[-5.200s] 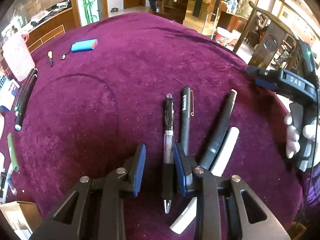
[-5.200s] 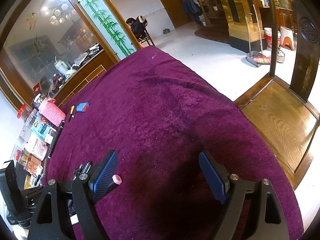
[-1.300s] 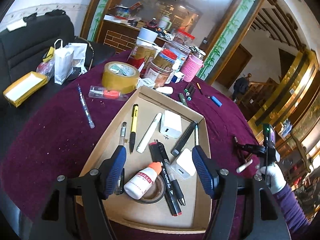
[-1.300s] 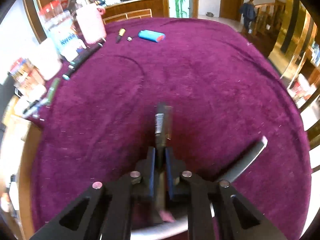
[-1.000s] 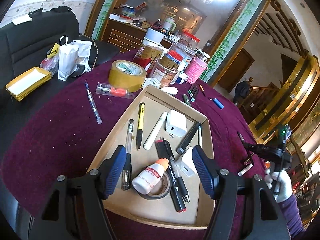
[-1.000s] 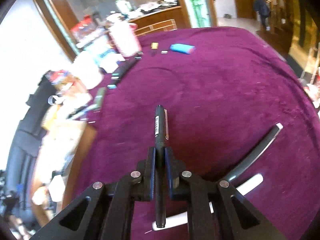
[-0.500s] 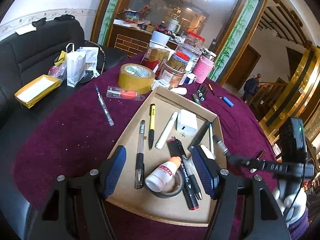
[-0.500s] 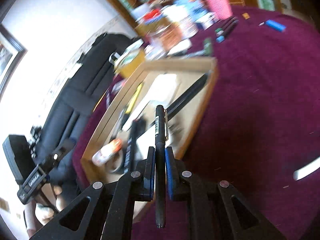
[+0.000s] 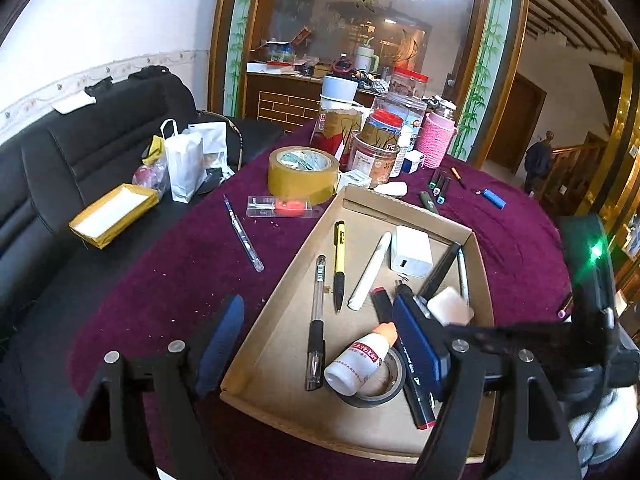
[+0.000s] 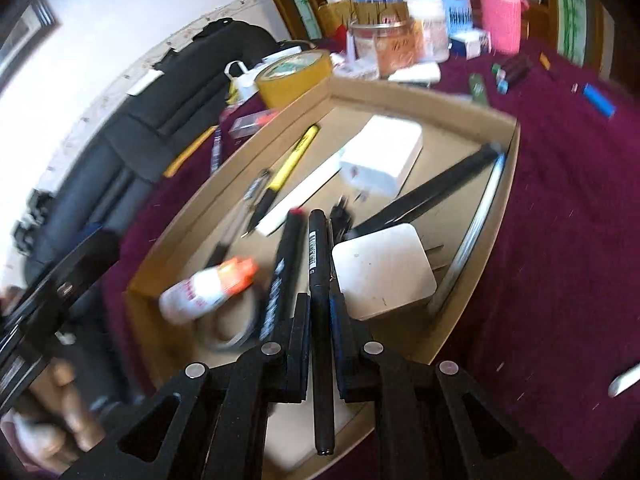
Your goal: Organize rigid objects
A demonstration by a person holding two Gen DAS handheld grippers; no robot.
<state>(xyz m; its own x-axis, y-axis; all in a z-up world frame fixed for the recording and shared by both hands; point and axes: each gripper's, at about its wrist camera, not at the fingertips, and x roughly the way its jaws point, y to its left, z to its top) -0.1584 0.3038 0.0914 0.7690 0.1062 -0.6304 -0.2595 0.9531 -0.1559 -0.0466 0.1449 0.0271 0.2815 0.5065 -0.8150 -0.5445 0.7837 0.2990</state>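
Black pen (image 10: 319,280) clamped, tray (image 10: 420,98) contents blurred

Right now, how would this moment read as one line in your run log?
right gripper: jaws shut on black pen | pen: over cardboard tray | left gripper: open, empty | step: drop pen in tray

The right gripper (image 10: 320,328) is clamped nearly closed, while the left gripper (image 9: 320,344) hangs spread wide.

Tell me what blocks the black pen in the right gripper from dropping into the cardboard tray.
Nothing visibly covers the cardboard tray. The right gripper holds the black pen above its near end, but a black marker and white charger crowd the floor below.
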